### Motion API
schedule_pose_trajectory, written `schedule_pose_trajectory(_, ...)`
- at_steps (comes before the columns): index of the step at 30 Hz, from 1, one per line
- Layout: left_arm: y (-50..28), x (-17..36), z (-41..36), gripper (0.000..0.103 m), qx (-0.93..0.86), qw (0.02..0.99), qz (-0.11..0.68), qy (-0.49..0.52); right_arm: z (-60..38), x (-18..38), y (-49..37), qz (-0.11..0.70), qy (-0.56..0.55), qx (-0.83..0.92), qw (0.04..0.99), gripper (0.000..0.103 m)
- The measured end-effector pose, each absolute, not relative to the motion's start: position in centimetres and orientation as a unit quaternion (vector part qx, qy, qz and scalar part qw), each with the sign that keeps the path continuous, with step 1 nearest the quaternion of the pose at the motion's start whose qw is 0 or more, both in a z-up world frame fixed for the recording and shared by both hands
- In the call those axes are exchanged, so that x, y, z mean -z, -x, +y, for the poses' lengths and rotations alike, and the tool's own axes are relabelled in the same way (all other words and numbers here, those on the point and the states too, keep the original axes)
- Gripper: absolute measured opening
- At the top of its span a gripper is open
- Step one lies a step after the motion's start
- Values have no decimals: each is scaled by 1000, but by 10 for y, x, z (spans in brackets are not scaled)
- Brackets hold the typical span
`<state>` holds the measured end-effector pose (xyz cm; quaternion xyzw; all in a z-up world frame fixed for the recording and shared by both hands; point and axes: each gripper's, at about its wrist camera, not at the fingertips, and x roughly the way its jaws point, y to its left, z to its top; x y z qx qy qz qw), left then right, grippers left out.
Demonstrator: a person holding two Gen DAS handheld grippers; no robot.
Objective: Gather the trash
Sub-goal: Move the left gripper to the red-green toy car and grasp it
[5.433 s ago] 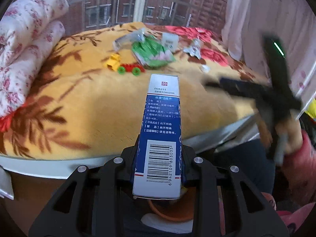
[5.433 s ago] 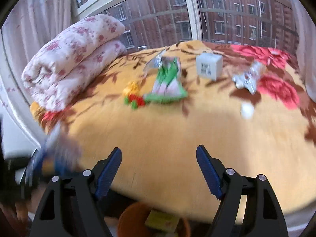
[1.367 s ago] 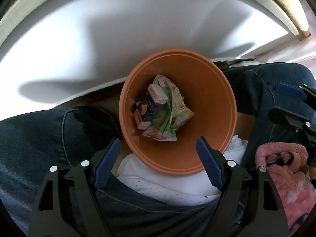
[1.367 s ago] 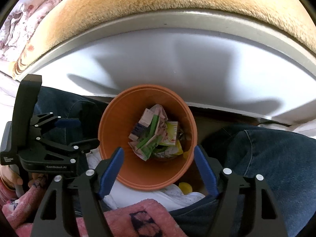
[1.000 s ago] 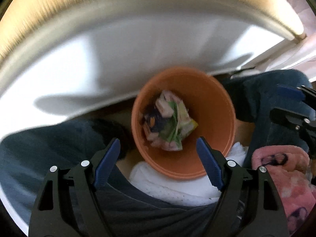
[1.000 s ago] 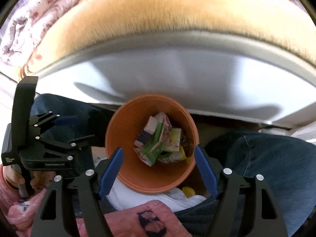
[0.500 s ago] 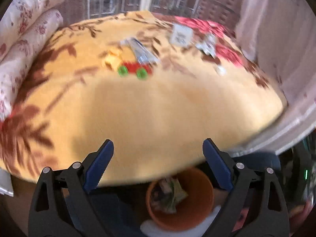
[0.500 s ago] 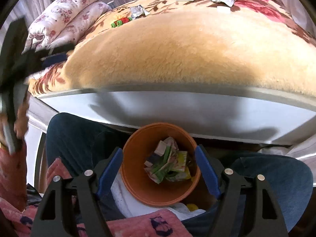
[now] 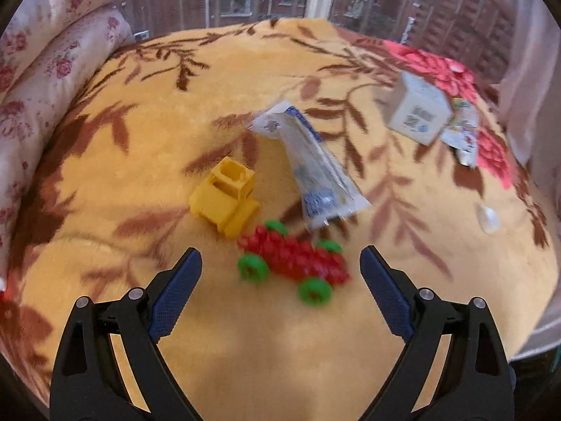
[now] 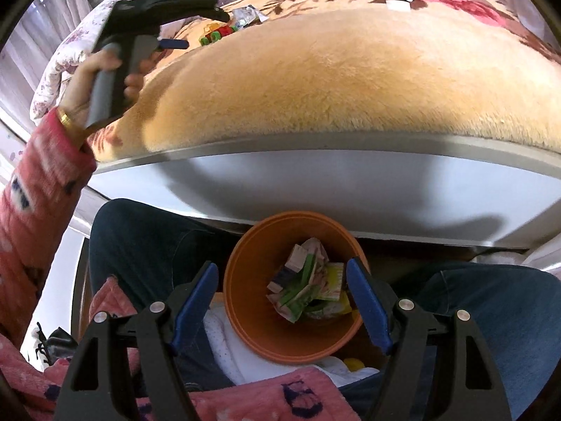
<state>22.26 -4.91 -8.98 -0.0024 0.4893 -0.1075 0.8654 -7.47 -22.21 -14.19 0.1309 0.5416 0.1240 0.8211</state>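
Note:
My left gripper [image 9: 280, 273] is open and empty above the yellow blanket [image 9: 140, 140], just short of a red toy car with green wheels [image 9: 292, 259]. Beyond the car lie a silver-white wrapper [image 9: 312, 165], a white box [image 9: 419, 112], a crumpled packet [image 9: 463, 133] and a small white scrap [image 9: 488, 218]. My right gripper [image 10: 282, 298] is open and empty over the orange bin [image 10: 245, 301], which holds crumpled wrappers and small boxes [image 10: 308, 291]. The left gripper also shows in the right wrist view [image 10: 164, 0].
A yellow toy truck [image 9: 226, 196] stands left of the wrapper. A rolled floral quilt [image 9: 42, 70] lies along the left edge. The bin sits between the person's jeans-clad legs [image 10: 147, 238] below the white bed frame [image 10: 315, 182]. A window is behind the bed.
My left gripper has risen from over the bin and moved forward over the bed, close to the toy car. My right gripper has stayed over the bin, tilting up slightly.

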Motion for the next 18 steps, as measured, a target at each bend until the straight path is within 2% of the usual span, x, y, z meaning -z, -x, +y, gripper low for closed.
schedule_pose_trajectory(4, -234, 107, -52, 89, 101, 854, 511, 16, -226, 147, 73, 546, -138, -121, 818, 74)
schedule_pose_trajectory(7, -230, 112, -55, 71, 88, 859, 505, -3, -227, 149, 72, 547, -143, -121, 816, 74)
schedule_pose_trajectory(8, -229, 110, -55, 63, 94, 861, 500, -3, -227, 149, 72, 547, -143, -121, 816, 74)
schedule_pose_trajectory(9, -227, 109, -55, 38, 102, 861, 497, -2, -227, 149, 72, 547, -143, -122, 816, 74)
schedule_pose_trajectory(10, -225, 107, -55, 30, 108, 861, 497, -2, -226, 149, 72, 546, -142, -124, 816, 74)
schedule_pose_trajectory(18, -211, 94, -48, 30, 128, 874, 468, -10, -225, 145, 74, 541, -135, -128, 820, 74)
